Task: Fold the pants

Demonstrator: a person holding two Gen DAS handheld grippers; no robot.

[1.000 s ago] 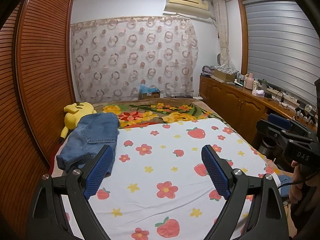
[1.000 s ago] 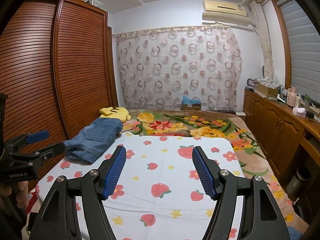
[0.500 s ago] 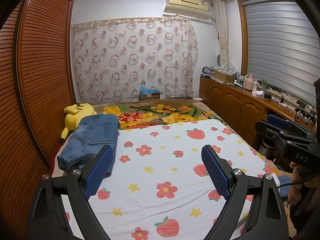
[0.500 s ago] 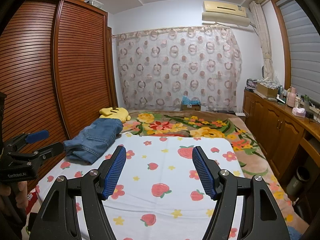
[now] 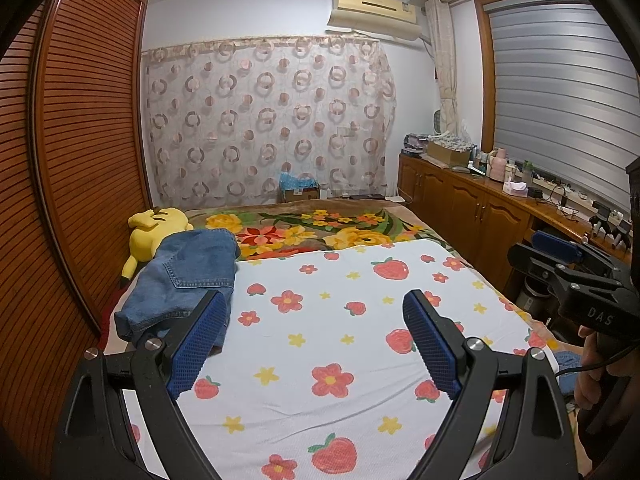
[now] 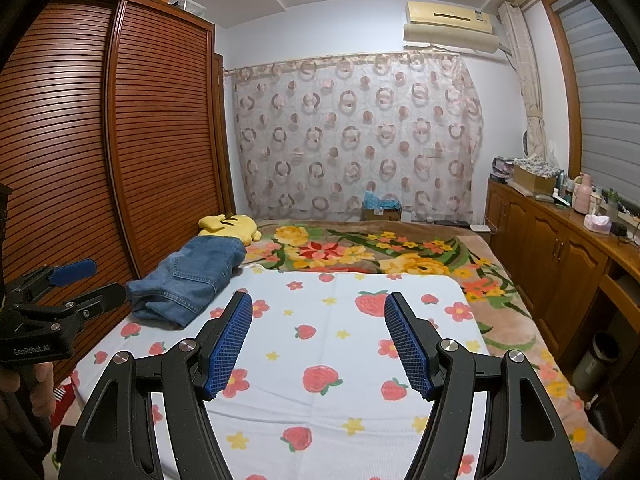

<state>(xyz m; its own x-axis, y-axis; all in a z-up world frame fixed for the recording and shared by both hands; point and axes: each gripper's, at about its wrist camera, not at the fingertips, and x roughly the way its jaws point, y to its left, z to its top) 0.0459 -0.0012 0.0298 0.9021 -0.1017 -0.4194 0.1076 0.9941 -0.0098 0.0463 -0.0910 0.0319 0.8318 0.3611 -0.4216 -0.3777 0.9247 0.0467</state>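
Denim pants (image 5: 188, 276) look heavy yet floppy, best pinched at the waistband, while both grippers (image 5: 312, 336) (image 6: 318, 340) gape empty.

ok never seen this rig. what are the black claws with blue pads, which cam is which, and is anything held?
No robot here: a person holds a two-finger gripper in each hand, and each gripper has a fisheye camera looking forward along its fingers. In the left wrist view, the claws at the bottom are the left gripper; the black device at the right edge is the right gripper, seen from the side. The right wrist view looks along the right gripper's own fingers, with the left one at the left edge. Both are open and hold nothing. Below them lies a bed with a strawberry-print sheet. The jeans to be folded lie bunched at its far left, untouched, next to a yellow plush toy. A floral blanket lies beyond the sheet.
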